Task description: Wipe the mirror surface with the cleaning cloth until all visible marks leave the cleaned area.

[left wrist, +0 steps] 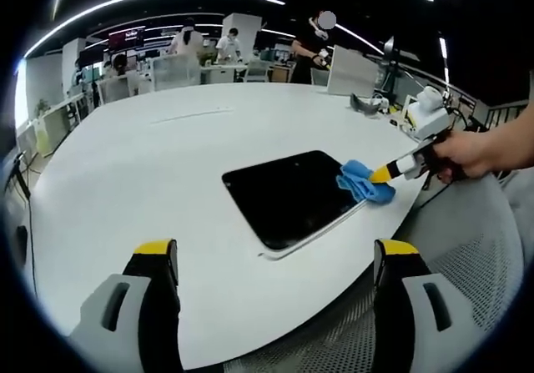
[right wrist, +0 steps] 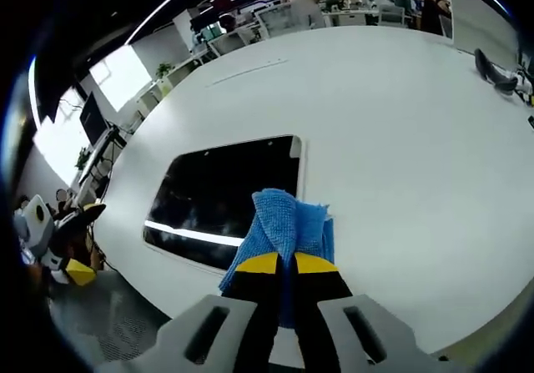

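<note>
Left gripper (left wrist: 279,260): jaws spread wide apart, nothing between the yellow tips — held low, off the near edge.
Right gripper (right wrist: 278,262): jaws pressed together on the blue cloth (right wrist: 286,219), tips angled down.
Hand (left wrist: 467,153): wrapped round the right gripper's handle — arm reaching in from the right.

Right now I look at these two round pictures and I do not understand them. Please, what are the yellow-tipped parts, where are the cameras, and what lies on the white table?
A person holds one hand tool with two jaws in each hand; a camera rides on each. In the left gripper view, the left gripper stands open above the round white table, on which a flat dark rectangular mirror lies. The right gripper, held by a hand, presses a blue cleaning cloth onto the mirror's corner. In the right gripper view, its jaws are shut on that cloth over the mirror.
</note>
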A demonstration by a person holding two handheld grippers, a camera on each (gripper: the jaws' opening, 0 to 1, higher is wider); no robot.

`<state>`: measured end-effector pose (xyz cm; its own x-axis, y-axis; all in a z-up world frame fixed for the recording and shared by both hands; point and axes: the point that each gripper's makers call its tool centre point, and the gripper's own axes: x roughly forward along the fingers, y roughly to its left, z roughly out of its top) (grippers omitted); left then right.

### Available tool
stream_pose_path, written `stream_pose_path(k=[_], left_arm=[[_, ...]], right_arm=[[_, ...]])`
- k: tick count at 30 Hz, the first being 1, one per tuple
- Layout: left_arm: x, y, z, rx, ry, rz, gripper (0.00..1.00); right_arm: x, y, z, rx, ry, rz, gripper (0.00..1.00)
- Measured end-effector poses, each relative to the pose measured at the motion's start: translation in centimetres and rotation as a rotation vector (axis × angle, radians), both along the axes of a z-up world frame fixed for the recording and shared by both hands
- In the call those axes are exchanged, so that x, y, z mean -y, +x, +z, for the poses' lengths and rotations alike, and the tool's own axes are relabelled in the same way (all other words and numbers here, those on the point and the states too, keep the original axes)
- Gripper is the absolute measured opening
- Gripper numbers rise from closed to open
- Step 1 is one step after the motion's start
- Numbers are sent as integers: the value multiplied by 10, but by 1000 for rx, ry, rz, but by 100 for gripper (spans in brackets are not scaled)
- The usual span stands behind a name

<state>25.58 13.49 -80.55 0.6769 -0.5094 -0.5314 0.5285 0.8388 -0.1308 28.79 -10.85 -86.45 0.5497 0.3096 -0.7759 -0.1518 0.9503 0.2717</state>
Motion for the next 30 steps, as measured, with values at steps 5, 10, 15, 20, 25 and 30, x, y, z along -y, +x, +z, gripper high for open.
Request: stream_pose_path(k=[5,10,15,20,25,30], left_arm=[[0,-1,0,-1,-5,3,98],[1,-2,0,-6,-3,-3,98],[0,-1,0,-7,-4,-2,98],[0,-1,-2,-13,-3,-4,97],[1,-1,-1,-9,-4,-7,96],[1,0,-2,-14,-10,-10,95]], right_arm=[[0,1,-1,0,-10,4,0],[-3,9,-1,4,-29,14,0],[-2,21,-2,2,-42,12,0],[-3,31,-2,2,-52,12,0],[-2,42,-2,3,-61,15,0],[-3,52,-2,5,-62,13,0]])
